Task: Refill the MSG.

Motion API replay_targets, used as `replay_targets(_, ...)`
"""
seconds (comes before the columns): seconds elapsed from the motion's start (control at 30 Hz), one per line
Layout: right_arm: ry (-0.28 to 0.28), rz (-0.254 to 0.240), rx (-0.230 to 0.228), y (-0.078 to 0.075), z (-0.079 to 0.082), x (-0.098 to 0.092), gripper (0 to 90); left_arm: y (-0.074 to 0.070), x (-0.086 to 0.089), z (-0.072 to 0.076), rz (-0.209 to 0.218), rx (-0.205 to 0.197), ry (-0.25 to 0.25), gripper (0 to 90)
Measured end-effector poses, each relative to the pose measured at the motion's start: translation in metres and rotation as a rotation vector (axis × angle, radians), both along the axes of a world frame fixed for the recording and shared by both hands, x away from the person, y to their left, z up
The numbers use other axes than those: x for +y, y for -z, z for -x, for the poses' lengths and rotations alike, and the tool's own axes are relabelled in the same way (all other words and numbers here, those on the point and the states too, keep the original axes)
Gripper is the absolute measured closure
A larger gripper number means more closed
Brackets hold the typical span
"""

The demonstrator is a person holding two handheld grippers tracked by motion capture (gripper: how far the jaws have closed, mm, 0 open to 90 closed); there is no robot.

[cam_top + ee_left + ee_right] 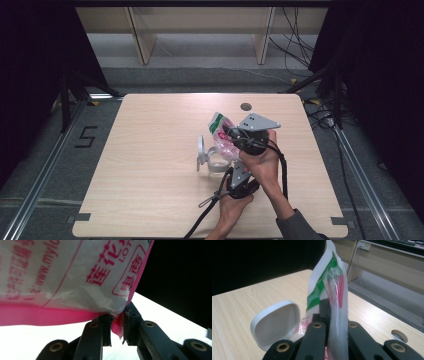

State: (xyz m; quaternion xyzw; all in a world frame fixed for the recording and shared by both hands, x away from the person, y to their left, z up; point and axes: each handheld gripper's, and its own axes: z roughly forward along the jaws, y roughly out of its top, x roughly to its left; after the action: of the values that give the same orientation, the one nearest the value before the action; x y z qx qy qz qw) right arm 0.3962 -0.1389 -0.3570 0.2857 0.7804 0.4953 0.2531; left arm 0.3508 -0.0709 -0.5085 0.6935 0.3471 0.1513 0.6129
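Both grippers pinched a printed plastic bag over a hinged-lid container.

The bag (220, 131) hung just right of the table's (150, 165) centre, the white container (211, 159) at its 7 o'clock, lid up. The left gripper (117, 325) nipped the pink corner, jaws nearly closed; the right gripper (333, 322) was clamped fully onto the film. The bag looked light, limp and slippery, so sealed edges likely offered the surest hold.
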Motion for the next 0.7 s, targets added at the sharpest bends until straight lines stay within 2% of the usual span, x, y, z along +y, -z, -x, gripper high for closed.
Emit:
replay_targets(0.17, -0.001, 0.005, 0.020, -0.0005, 0.0026, 0.0033, 90.0, -0.0006, 0.0007, -0.0004, 0.000, 0.005, -0.001, 78.5)
replay_targets(0.2, -0.004, 0.014, 0.005, -0.0004, 0.0021, 0.0036, 90.0, -0.0009, 0.0010, -0.0004, 0.000, 0.005, 0.005, 78.5)
replay_targets(0.23, 0.011, -0.004, 0.037, -0.0001, 0.0046, 0.0056, 90.0, -0.0009, 0.0008, -0.0006, 0.003, 0.001, 0.008, 78.5)
replay_targets(0.3, 0.007, 0.021, 0.009, -0.0002, 0.0041, 0.0070, 90.0, -0.0008, 0.0003, -0.0006, 0.009, 0.000, 0.011, 78.5)
replay_targets(0.33, 0.003, 0.041, -0.025, -0.0002, 0.0024, 0.0066, 90.0, -0.0007, 0.0001, -0.0004, 0.006, 0.003, 0.009, 78.5)
replay_targets(0.43, 0.002, 0.031, -0.004, 0.0003, 0.0029, 0.0076, 90.0, -0.0009, 0.0006, -0.0008, 0.004, 0.002, 0.009, 78.5)
replay_targets(0.47, 0.000, 0.030, -0.009, 0.0002, 0.0027, 0.0076, 90.0, -0.0008, 0.0004, -0.0012, 0.008, 0.001, 0.008, 78.5)
replay_targets(0.5, -0.001, 0.030, -0.006, 0.0002, 0.0029, 0.0080, 90.0, -0.0012, 0.0061, -0.0027, -0.084, -0.013, 0.036, 78.6)
replay_targets(0.6, -0.005, 0.034, 0.008, 0.0005, 0.0031, 0.0091, 90.0, -0.0016, 0.0062, -0.0027, -0.091, -0.011, 0.032, 78.5)
replay_targets(0.7, -0.019, 0.049, -0.017, -0.0002, 0.0013, 0.0089, 90.0, -0.0016, 0.0062, -0.0030, -0.091, -0.013, 0.032, 78.5)
